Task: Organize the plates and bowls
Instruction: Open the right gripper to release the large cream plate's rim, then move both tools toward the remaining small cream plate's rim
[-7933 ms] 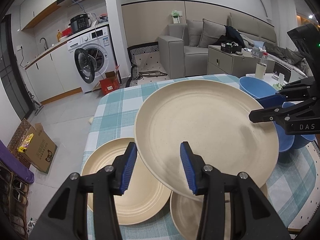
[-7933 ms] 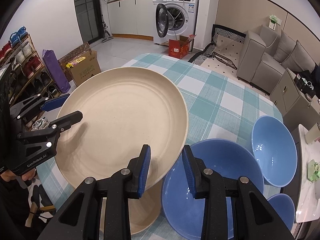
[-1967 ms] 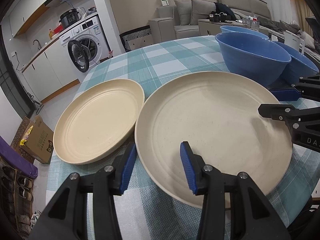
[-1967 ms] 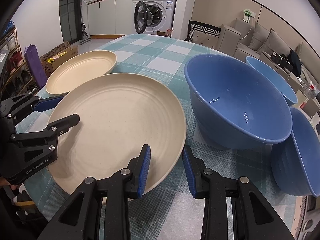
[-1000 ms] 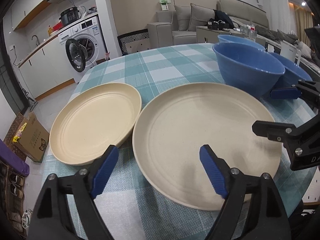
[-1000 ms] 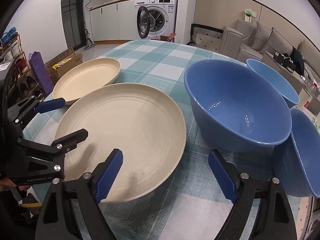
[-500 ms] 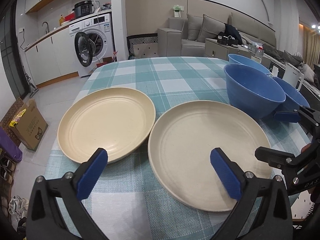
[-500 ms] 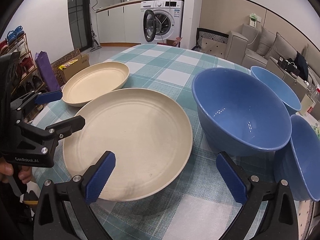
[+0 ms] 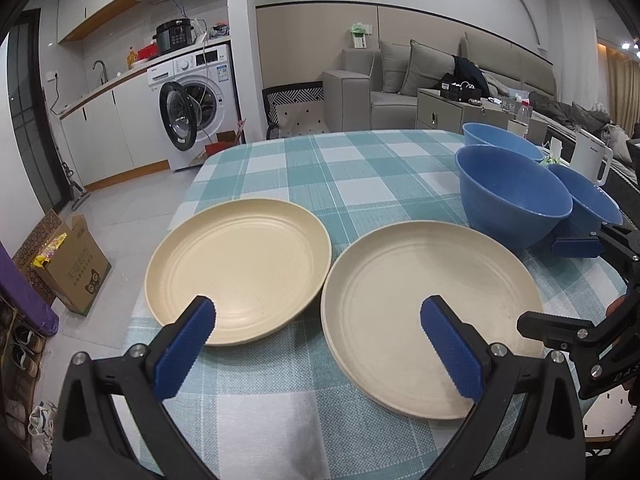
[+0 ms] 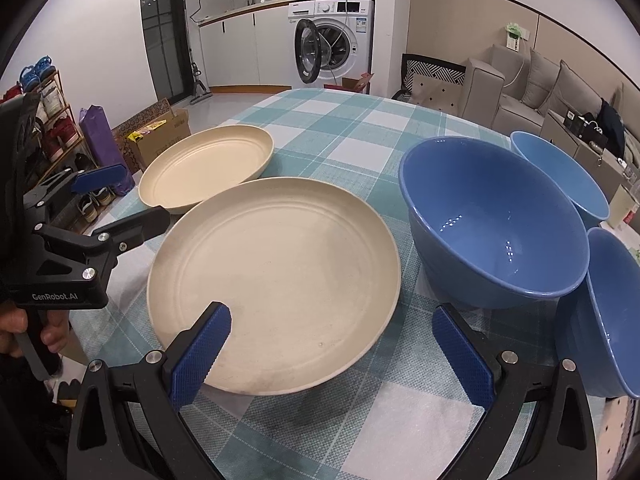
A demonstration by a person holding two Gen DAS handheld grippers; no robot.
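Left tongs (image 9: 318, 344) spread wide, empty, above near edge of worktop (image 9: 360, 172). Right tongs (image 10: 330, 354) likewise wide apart, nothing gripped. Large cream plate (image 10: 276, 280) flat on checked cloth, near side, free of both tongs. Smaller cream plate (image 9: 240, 276) just left of it, rims nearly touching. Three blue bowls (image 10: 492, 220) clustered right, biggest nearest large plate.

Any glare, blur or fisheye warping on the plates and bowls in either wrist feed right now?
Left wrist view: sharp, no motion blur; the large plate looks matte, the room bends at the edges. Right wrist view: small ceiling-light glints inside the big blue bowl, nothing washed out; the right-edge bowl is stretched by the lens.
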